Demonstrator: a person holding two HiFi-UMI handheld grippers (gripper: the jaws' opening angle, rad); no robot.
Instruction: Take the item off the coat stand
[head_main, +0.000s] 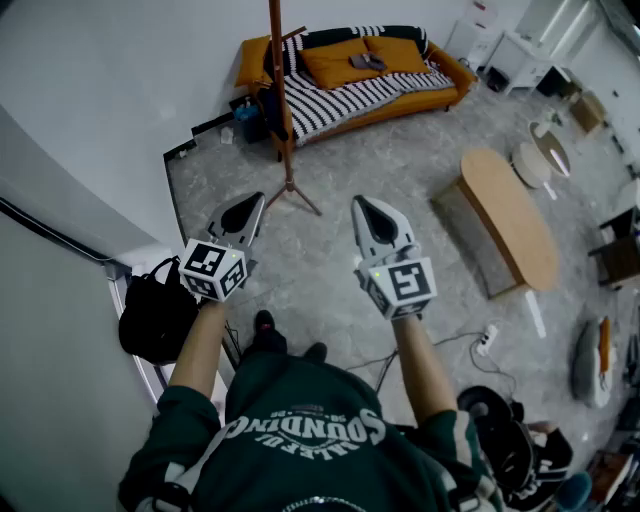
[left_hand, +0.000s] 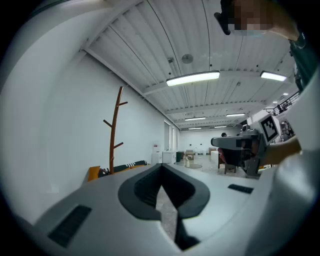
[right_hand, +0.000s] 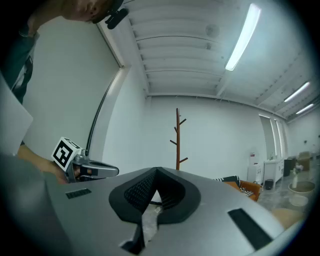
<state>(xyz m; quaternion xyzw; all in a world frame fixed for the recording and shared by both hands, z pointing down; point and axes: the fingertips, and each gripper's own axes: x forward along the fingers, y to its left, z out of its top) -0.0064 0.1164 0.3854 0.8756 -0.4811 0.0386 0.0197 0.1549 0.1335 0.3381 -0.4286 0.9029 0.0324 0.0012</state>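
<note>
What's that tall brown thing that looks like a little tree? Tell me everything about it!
That is a coat stand. It looks like brown wood: one thin pole standing straight up, with short pegs slanting upward like twigs on both sides. At the bottom, thin legs spread out on the grey floor. It stands near the white wall, just in front of one end of the orange sofa. The pegs that show are bare, and only the floor seems to touch it.
</note>
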